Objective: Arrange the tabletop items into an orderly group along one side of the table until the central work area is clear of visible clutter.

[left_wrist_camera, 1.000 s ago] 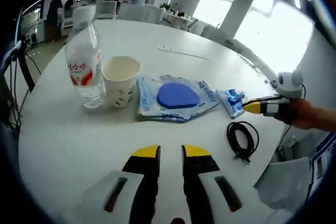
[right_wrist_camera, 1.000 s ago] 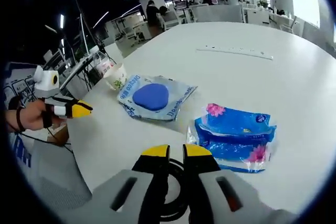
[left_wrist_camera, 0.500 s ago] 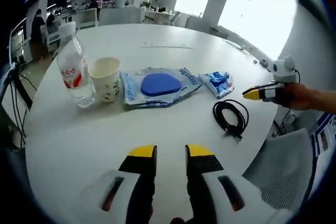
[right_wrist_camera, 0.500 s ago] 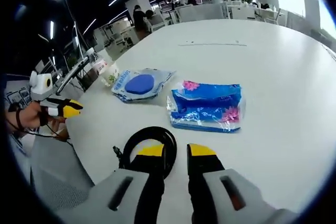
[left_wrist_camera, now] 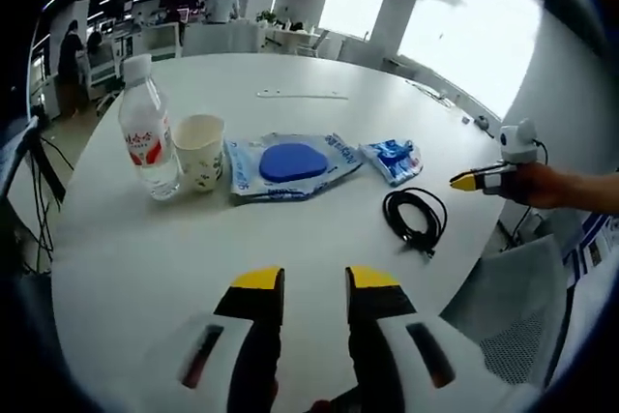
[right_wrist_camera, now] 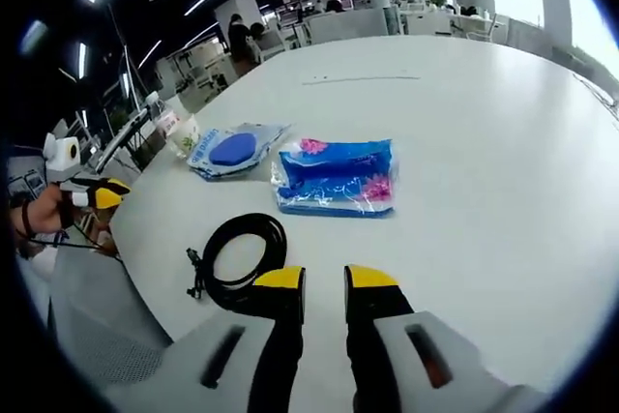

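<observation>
Five items are seen lined up on a round white tabletop (left_wrist_camera: 319, 74). In the left gripper view, running from nine o'clock toward three o'clock, a water bottle (left_wrist_camera: 147, 132) and a paper cup (left_wrist_camera: 201, 150) stand upright just beside each other, followed by a flat packet with a blue disc (left_wrist_camera: 290, 163), a small blue tissue pack (left_wrist_camera: 392, 158), and a coiled black cable (left_wrist_camera: 414, 220) lying nearer the edge. The row is judged mostly formed; the cable and tissue pack sit slightly off the line and may be left to be tidied.

Both tongs are held above the tabletop, clear of every item and pinching nothing. The left tongs (left_wrist_camera: 314, 282) are slightly spread, with a narrow gap between yellow tips. The right tongs (right_wrist_camera: 324, 280) are likewise slightly spread; the cable (right_wrist_camera: 237, 258) lies just at ten o'clock of them, the tissue pack (right_wrist_camera: 334, 176) beyond.

Much of the tabletop is bare and glossy. Behind it, an open office is shown, with desks, ceiling strip lights and bright windows.
</observation>
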The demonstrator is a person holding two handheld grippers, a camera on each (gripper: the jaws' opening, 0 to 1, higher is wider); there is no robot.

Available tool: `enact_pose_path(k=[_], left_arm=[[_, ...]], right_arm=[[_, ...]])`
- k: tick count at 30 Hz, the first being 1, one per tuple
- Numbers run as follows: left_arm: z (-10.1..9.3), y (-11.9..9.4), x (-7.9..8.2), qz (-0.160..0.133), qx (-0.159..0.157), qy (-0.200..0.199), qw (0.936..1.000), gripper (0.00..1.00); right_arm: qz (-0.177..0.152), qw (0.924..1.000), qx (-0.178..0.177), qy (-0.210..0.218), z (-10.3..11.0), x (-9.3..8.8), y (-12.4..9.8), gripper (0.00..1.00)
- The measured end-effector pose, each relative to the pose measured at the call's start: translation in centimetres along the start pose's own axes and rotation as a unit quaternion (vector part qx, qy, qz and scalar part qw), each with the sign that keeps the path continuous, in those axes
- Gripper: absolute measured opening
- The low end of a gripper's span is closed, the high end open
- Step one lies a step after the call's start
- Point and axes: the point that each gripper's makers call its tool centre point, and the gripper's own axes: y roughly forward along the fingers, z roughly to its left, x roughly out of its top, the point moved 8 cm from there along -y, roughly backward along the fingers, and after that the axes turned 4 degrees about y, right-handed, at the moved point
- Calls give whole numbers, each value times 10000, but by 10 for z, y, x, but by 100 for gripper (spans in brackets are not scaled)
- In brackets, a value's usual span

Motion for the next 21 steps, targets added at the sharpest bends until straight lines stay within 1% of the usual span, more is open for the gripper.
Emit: enact_pose_path(k=[3,6,14,21], left_arm=[[-1,-3,0,-10,8,-27,10000,24],[-2,-7,4,-73,28,-45,10000,24],[-3,-12,9,-186,52,-84,9998,26],[-4,-22,12,-262,133,-157,9994,26]], right_arm=[[-48,9999,-61,138,-7,1,2,14],[-139,9994,-126,280,-12,5,3,13],[-168,9991,-174,339,-24,16,10,13],[-200,9989,-199,376,-31,31,23,13]])
